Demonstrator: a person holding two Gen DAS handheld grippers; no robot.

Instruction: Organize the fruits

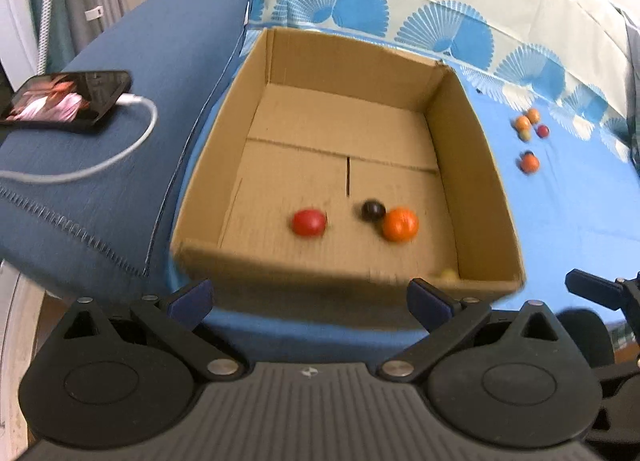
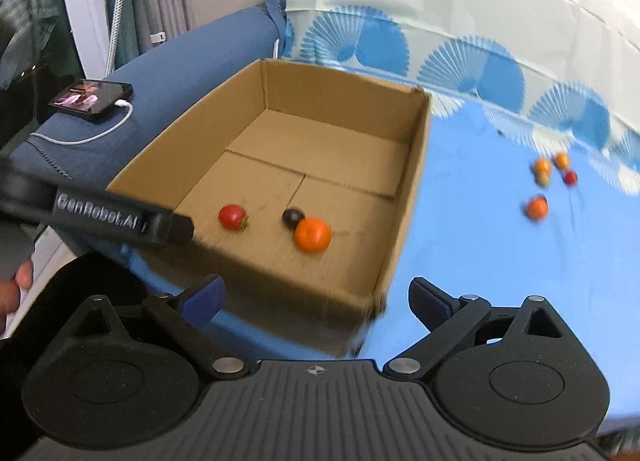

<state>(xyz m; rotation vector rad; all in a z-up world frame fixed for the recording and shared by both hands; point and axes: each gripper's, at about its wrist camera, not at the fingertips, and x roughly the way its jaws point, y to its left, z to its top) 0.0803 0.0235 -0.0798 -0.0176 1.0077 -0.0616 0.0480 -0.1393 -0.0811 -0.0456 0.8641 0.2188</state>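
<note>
In the left wrist view the left gripper (image 1: 310,299) sits at the bottom of the frame with its fingers spread wide and nothing between them, released, pointing at the near wall of the cardboard box (image 1: 280,265). The right gripper (image 2: 316,301) in its own view is likewise spread and empty, its fingers straddling the box's near right corner.

Beyond the fingers, on the box floor in the lower middle of the left view, lie a red fruit (image 1: 308,223), a dark fruit (image 1: 373,210) and an orange fruit (image 1: 400,224); the dark and orange ones touch. A pale yellowish thing, perhaps another fruit, peeks from the near right corner, mostly hidden by the wall. At the right of the frame, well apart from the box on the blue patterned cloth (image 1: 560,221), sits a small cluster of loose fruits (image 1: 529,125) with a single orange one (image 1: 529,162) just below. In the upper left, a phone (image 1: 66,95) on a white cable (image 1: 100,165) lies on the blue sofa arm (image 1: 160,81).

Judging by this, several fruits are in and the cluster at right is yet to be fetched. The risks: these round fruits sit close together, so a wide-open jaw coming down could nudge neighbours and send them rolling across the cloth. The soft cloth may bunch under the fingertips and spoil a grip. A gripper crossing over the box could clip its wall and shift it.
</note>
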